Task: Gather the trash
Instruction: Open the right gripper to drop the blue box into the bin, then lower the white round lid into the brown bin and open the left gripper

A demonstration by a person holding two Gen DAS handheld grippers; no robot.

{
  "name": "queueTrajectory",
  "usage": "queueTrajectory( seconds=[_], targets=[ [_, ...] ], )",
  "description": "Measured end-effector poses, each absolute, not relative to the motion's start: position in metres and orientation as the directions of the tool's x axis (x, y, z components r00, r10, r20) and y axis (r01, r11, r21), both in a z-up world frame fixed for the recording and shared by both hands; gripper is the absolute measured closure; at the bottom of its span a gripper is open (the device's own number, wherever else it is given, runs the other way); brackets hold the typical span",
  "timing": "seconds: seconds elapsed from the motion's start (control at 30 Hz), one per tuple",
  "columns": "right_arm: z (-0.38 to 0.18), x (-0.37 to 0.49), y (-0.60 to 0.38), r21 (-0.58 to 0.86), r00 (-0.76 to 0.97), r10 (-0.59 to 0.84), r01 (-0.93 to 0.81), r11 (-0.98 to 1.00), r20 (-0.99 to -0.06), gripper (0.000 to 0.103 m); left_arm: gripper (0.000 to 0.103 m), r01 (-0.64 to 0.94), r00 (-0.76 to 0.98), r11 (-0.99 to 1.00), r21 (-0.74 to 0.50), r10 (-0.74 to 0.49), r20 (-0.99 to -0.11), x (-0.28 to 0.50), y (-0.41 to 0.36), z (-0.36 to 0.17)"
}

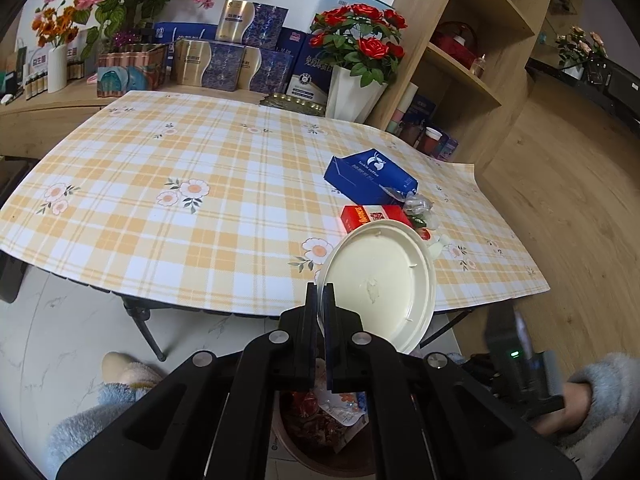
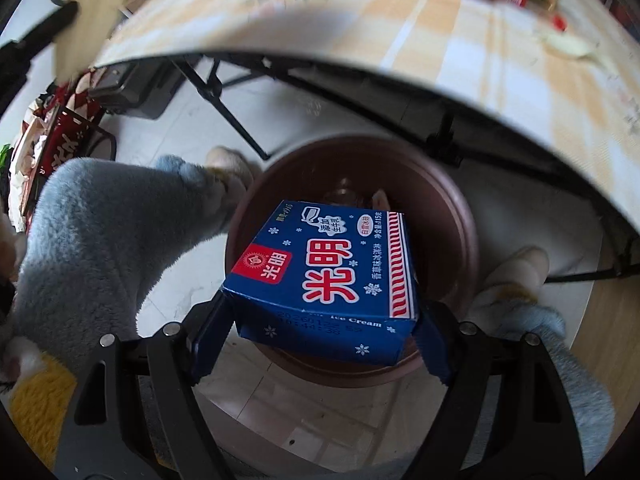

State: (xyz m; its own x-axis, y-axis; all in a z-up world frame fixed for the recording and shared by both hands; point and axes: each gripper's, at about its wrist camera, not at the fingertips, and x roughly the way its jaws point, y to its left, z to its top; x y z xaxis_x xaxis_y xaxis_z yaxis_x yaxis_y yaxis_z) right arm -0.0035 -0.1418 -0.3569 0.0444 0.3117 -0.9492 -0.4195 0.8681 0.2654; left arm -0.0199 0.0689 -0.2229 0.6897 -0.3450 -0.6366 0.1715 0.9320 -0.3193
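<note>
While the counter [image 1: 168, 200] with its checked cloth spreads wide, a brown bin [image 2: 452, 216] stands on the floor below its near edge. Right gripper [image 2: 320, 320] hangs over the bin, its fingers [image 2: 430, 344] spread wide and clamped on a blue ice-cream box [image 2: 320, 272]. Left gripper [image 1: 319, 304] has its fingers [image 1: 308, 320] shut on the rim of a cream plate [image 1: 384, 272] at the counter's near edge. Near the right edge lie a blue carton [image 1: 370, 172] and a red box [image 1: 360, 218].

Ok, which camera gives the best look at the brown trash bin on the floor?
The right wrist view: the brown trash bin fills the centre, round rim and inside visible behind the blue ice cream box. The left wrist view shows only part of it, with trash inside, below the left gripper.
</note>
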Motion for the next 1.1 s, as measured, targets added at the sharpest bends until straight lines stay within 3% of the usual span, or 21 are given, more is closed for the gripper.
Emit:
queueTrajectory(
  seconds=[0.13, 0.27, 0.57, 0.8, 0.97, 1.1],
  targets=[
    [-0.37, -0.004, -0.138, 0.28, 0.014, 0.31, -0.388, 0.878, -0.951, 0.021, 0.1, 0.168, 0.685, 0.932, -0.322, -0.345, -0.642, -0.021, 0.07, -0.227],
    [-0.364, 0.0, -0.142, 0.289, 0.054, 0.332, -0.373, 0.882, -0.942, 0.01, 0.1, 0.176, 0.68, 0.932, -0.317, -0.348, -0.645, -0.022, 0.068, -0.228],
    [-0.304, -0.005, -0.192, 0.15, 0.41, 0.296, -0.353, 0.924, -0.862, 0.006, 0.1, 0.263, 0.638, 0.929, -0.26, -0.37, -0.675, -0.025, 0.046, -0.244],
    [-0.274, -0.033, -0.23, -0.07, 0.689, 0.11, -0.227, 0.971, -0.716, 0.006, 0.1, 0.357, 0.588, 0.914, -0.192, -0.379, -0.714, -0.031, 0.02, -0.268],
    [-0.27, -0.04, -0.245, -0.107, 0.751, -0.006, -0.086, 0.991, -0.66, 0.006, 0.1, 0.434, 0.559, 0.884, -0.175, -0.416, -0.717, -0.033, 0.002, -0.281],
    [-0.273, -0.04, -0.245, -0.122, 0.743, -0.013, -0.092, 0.988, -0.669, 0.006, 0.1, 0.479, 0.531, 0.861, -0.169, -0.438, -0.726, -0.034, -0.012, -0.291]
  ],
)
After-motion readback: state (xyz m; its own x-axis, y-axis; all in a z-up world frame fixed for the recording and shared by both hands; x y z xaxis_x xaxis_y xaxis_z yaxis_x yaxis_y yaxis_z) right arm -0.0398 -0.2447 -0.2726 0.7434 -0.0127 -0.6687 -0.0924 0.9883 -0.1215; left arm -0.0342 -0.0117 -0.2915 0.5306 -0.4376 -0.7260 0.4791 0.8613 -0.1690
